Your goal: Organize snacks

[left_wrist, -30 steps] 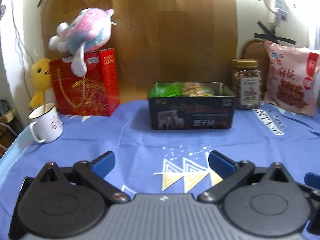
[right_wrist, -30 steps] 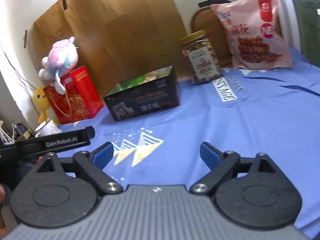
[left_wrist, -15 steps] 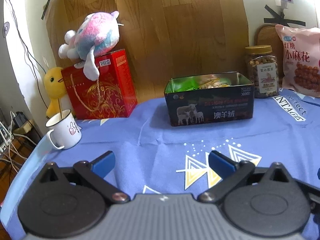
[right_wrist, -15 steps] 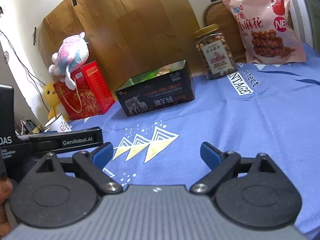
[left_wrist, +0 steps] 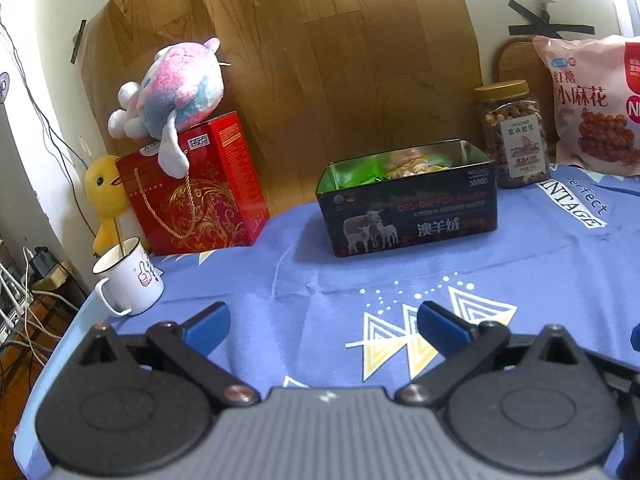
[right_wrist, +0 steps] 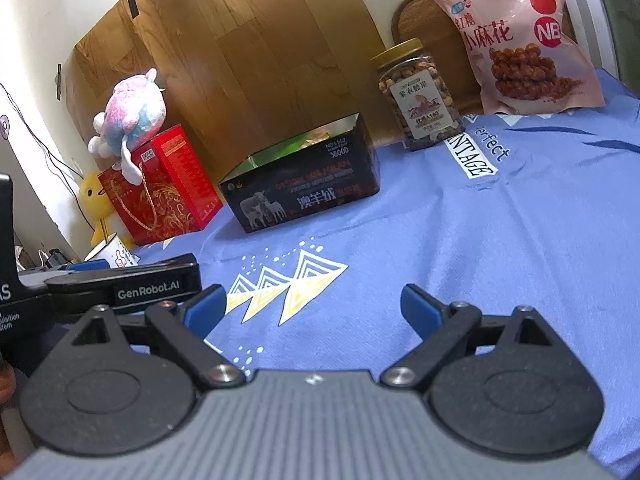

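I hold both the left gripper [left_wrist: 322, 326] and right gripper [right_wrist: 310, 307] spread, empty. The pink snack bag [right_wrist: 520, 36] is probably soft, crushable; pinch its top seam.

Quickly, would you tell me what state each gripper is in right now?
Left gripper: open, holding nothing, above the blue cloth.
Right gripper: open, holding nothing, above the same cloth.

Counts, showing now: 1 open black tin [left_wrist: 408, 216] holding snack packets, count inside not readable. 1 nut jar [left_wrist: 514, 136]. 1 pink snack bag [left_wrist: 592, 104]. 1 red gift box [left_wrist: 196, 188]. 2 plush toys: pastel [left_wrist: 176, 88], yellow duck [left_wrist: 105, 196]. 1 white mug [left_wrist: 130, 280]. All sitting on 1 worktop, blue cloth [left_wrist: 520, 264]. 2 hand-held grippers: left [left_wrist: 322, 322], right [right_wrist: 312, 306].
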The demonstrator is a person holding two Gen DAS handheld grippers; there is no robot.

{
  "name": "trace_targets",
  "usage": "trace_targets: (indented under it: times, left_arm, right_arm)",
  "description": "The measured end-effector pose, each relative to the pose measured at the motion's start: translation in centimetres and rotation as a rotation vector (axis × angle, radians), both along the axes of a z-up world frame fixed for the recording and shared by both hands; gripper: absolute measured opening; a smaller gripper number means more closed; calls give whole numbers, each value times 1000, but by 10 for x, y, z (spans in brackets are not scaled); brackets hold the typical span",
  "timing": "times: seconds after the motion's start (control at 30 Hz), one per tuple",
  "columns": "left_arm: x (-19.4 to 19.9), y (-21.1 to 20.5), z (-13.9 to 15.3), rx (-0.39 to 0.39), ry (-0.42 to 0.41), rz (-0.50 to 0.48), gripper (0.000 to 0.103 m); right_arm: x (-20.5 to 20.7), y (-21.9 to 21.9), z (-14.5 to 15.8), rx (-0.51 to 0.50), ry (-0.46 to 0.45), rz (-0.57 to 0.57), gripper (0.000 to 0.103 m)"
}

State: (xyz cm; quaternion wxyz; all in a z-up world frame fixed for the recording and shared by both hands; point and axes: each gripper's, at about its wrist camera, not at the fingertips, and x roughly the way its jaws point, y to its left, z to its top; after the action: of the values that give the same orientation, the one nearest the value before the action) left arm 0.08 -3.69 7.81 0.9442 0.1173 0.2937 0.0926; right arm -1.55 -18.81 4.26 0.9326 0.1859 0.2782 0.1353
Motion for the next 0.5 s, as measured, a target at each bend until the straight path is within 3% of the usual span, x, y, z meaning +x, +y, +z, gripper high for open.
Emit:
trace_targets:
  times: [0.5]
  left_arm:
    - [4,-4,-2,-6,43,-3,103]
  right_arm:
    - [-2,-3,-1,16,5,-11,96]
